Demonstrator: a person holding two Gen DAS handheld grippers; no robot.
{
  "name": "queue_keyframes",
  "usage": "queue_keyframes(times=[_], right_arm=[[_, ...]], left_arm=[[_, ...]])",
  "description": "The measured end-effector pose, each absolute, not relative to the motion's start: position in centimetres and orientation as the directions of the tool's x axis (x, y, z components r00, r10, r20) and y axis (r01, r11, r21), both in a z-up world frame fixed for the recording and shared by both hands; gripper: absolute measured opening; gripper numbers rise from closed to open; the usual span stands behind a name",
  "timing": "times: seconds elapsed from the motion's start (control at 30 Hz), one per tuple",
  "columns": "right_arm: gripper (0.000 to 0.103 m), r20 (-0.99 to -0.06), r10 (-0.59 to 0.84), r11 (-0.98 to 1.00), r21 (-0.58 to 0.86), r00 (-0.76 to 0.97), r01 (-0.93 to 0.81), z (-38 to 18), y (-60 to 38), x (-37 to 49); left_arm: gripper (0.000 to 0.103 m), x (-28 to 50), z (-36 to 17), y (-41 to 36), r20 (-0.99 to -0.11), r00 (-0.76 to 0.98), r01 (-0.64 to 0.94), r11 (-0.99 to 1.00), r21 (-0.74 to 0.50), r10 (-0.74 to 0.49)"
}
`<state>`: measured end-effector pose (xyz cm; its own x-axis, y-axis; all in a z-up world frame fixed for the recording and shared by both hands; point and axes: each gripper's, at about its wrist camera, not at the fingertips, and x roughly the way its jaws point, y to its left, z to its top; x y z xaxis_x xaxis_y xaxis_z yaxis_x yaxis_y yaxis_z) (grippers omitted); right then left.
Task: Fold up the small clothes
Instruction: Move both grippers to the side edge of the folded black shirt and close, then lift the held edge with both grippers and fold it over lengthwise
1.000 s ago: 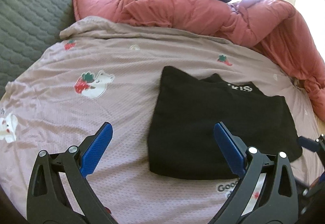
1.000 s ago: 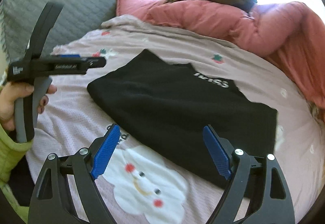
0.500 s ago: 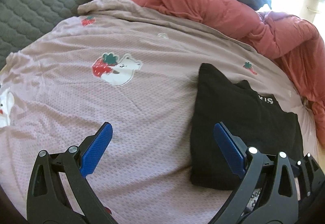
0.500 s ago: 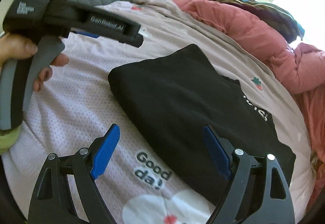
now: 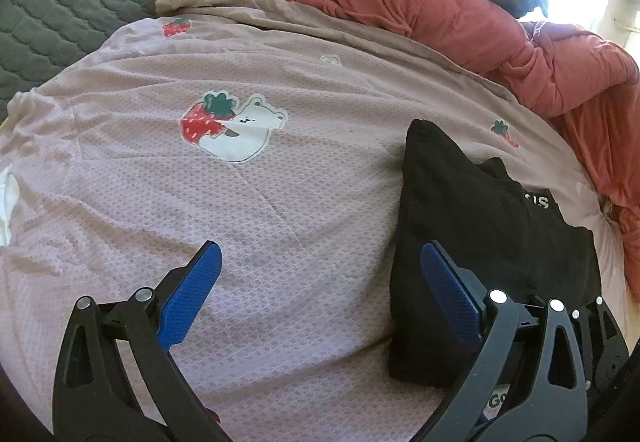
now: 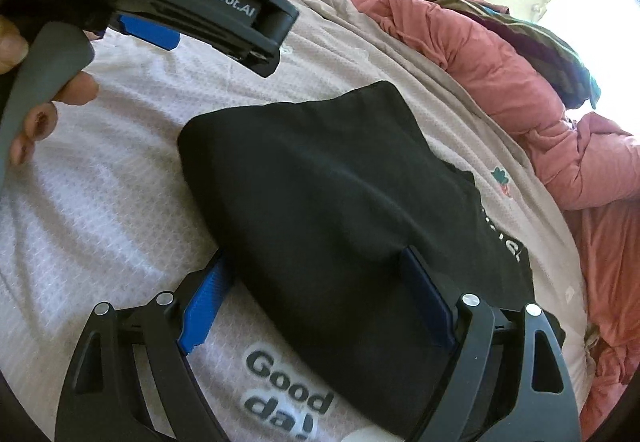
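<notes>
So the black garment (image 6: 328, 209) is already folded into a chunky, roughly rectangular bundle, lying flat on the pinkish bedsheet (image 5: 280, 201) with the bear and strawberry prints. Its layers are stacked, and a bit of white lettering peeks out along the far edge. One corner points toward the red quilt (image 5: 460, 13).

White lettering (image 5: 537, 200) on black garment (image 5: 480, 226) — partly folded under, unreadable.
</notes>
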<state>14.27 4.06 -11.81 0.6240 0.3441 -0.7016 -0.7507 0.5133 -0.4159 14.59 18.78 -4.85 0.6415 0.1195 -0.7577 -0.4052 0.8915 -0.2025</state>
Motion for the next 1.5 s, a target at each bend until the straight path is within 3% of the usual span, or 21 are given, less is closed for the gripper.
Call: queue_keyframes(times=[0.1,0.27,0.37,0.43,0.5,0.6,0.83,0.93,1.07,1.1,1.23,1.33,1.5], right_arm=[[0.082,-0.683,0.345,0.509,-0.44,0.644,-0.74,-11.9,4.3,14.3],[0.069,-0.663,0.355,0.51,-0.454,0.659,-0.731,-12.0,4.4,14.4],[0.051,-0.642,0.376,0.511,-0.457,0.668,-0.727,-11.8,4.2,14.1],[0.031,-0.631,0.399,0.506,-0.454,0.665,-0.734,-11.6,4.0,13.7],[0.018,-0.622,0.42,0.504,-0.446,0.661,-0.74,-11.3,3.7,13.4],[0.009,-0.609,0.453,0.519,-0.414,0.651,-0.748,-10.7,2.9,13.3],[0.007,-0.589,0.518,0.558,-0.317,0.62,-0.767,-9.1,0.3,13.4],[0.007,-0.595,0.535,0.577,-0.262,0.6,-0.774,-8.7,-0.7,13.9],[0.007,-0.588,0.547,0.592,-0.232,0.596,-0.772,-8.2,-1.5,13.9],[0.007,-0.586,0.549,0.596,-0.225,0.596,-0.771,-8.1,-1.7,13.8],[0.007,-0.579,0.558,0.613,-0.195,0.594,-0.766,-7.6,-2.7,13.7],[0.007,-0.565,0.569,0.634,-0.162,0.597,-0.757,-7.0,-4.0,13.8],[0.006,-0.531,0.581,0.663,-0.131,0.617,-0.737,-6.0,-6.3,13.4]], left_arm=[[0.093,15.2,-5.1,18.5,-0.765,0.633,-0.402,0.895,-0.192,0.12],[0.093,16.2,-5.1,17.9,-0.77,0.629,-0.384,0.904,-0.185,0.11],[0.093,17.1,-5.1,17.6,-0.772,0.63,-0.367,0.908,-0.201,0.085],[0.093,17.6,-5.2,17.6,-0.773,0.633,-0.352,0.906,-0.237,0.044],[0.093,18.3,-5.4,18.0,-0.773,0.634,-0.328,0.892,-0.311,-0.036],[0.093,19.1,-5.8,18.2,-0.772,0.623,-0.306,0.869,-0.388,-0.125],[0.093,21.3,-6.8,17.3,-0.748,0.589,-0.261,0.805,-0.533,-0.305],[0.092,22.1,-6.9,16.8,-0.755,0.57,-0.249,0.807,-0.536,-0.325],[0.068,22.9,-7.4,15.6,-0.738,0.536,-0.231,0.769,-0.596,-0.41],[0.059,23.0,-7.4,15.1,-0.743,0.529,-0.226,0.775,-0.59,-0.411],[0.04,22.9,-6.7,13.2,-0.753,0.531,-0.22,0.795,-0.566,-0.39],[0.031,22.6,-5.5,12.2,-0.752,0.546,-0.206,0.811,-0.547,-0.369],[0.028,22.5,-2.2,9.5,-0.74,0.574,-0.158,0.838,-0.522,-0.352]])
